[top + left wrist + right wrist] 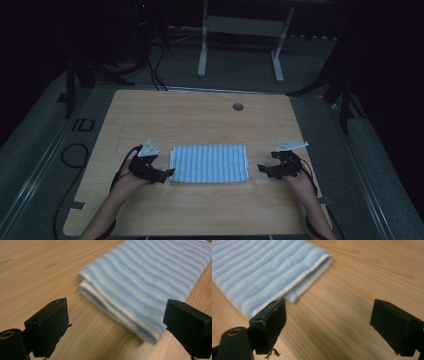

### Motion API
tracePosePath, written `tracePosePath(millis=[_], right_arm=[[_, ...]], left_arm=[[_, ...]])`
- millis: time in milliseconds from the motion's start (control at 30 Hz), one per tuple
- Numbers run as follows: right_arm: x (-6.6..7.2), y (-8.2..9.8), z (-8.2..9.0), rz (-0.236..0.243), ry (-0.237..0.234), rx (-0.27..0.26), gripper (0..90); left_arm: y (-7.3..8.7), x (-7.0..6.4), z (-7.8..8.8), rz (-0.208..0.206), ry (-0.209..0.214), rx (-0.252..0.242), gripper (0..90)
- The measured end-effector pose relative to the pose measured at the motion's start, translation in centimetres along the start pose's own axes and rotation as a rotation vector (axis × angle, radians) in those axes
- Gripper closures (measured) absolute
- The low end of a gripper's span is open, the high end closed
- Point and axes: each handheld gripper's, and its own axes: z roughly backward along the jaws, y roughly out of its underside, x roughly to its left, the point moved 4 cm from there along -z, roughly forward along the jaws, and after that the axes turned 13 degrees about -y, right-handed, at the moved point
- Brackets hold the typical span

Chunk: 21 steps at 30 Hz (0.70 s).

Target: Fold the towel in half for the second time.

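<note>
Striped blue-white folded towel (209,163) mid-table (200,115) | left gripper (167,173) at its 9 o'clock, jaws apart, empty | right gripper (261,168) at 3 o'clock, jaws apart, empty

cloth (210,163) on table (200,120) | left gripper (167,173) just left of it | right gripper (261,168) near its right
</note>
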Motion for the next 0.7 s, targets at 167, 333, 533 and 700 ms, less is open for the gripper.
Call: tracePosePath(millis=[167,333,533,700], right_arm=[[-0.5,1.6,1.1,-0.031,0.010,-0.018,12.4],[-0.6,2.8,2.4,-0.040,0.050,-0.044,12.2],[-0.9,4.0,3.6,-0.066,0.087,-0.065,11.9],[-1.2,5.3,4.8,-0.085,0.112,-0.082,10.4]], left_arm=[[1.4,1.1,0.8,0.040,-0.025,0.003,6.3],[2.9,2.0,1.4,0.070,-0.045,0.010,6.3],[4.2,2.8,2.1,0.103,-0.064,0.007,6.3],[5.1,3.6,2.9,0.135,-0.091,-0.005,6.3]])
